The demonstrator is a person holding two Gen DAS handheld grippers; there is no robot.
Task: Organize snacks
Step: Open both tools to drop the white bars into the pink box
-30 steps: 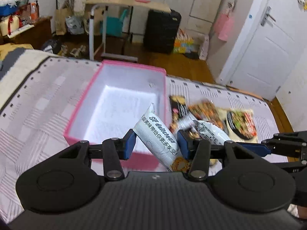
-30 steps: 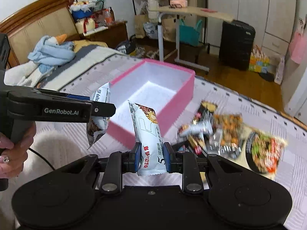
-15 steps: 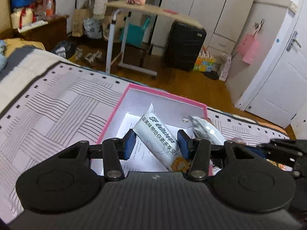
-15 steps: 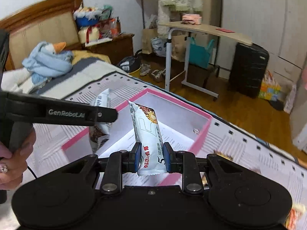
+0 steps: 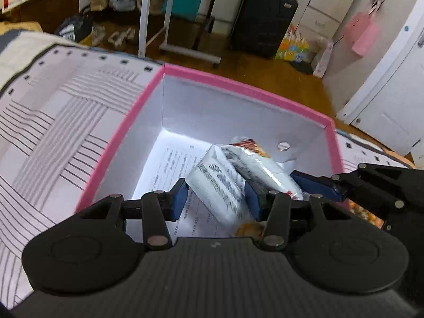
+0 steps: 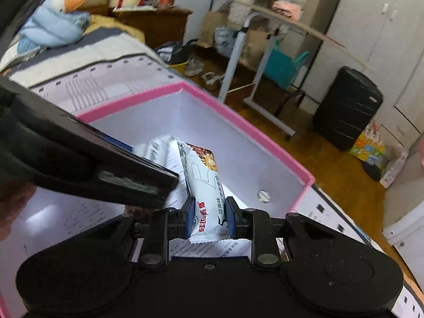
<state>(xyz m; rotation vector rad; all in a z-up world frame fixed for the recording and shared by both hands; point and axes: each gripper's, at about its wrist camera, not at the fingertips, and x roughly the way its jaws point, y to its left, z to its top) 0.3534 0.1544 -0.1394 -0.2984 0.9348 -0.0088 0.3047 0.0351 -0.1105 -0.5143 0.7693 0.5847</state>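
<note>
A pink box [image 5: 238, 84] with a white inside sits open on the patterned bedspread; it also shows in the right wrist view [image 6: 238, 122]. My left gripper [image 5: 216, 198] is shut on a white snack packet [image 5: 220, 185] held inside the box, above its floor. My right gripper [image 6: 209, 218] is shut on a second white snack packet [image 6: 205, 182], also inside the box, right beside the first. The right gripper's fingers [image 5: 315, 185] show at the right of the left wrist view, and the left gripper's body [image 6: 87, 164] crosses the right wrist view.
A printed paper sheet [image 5: 169, 164] lines the box floor. A round metal stud [image 5: 283, 146] sits on the box's far wall. Beyond the bed's edge stand a black suitcase [image 5: 262, 18] and a rolling table [image 6: 265, 53]. A blue plush duck [image 6: 55, 23] lies on the bed.
Both grippers have moved forward and down into the pink box with their packets. The loose snacks on the bedspread have left the view.
</note>
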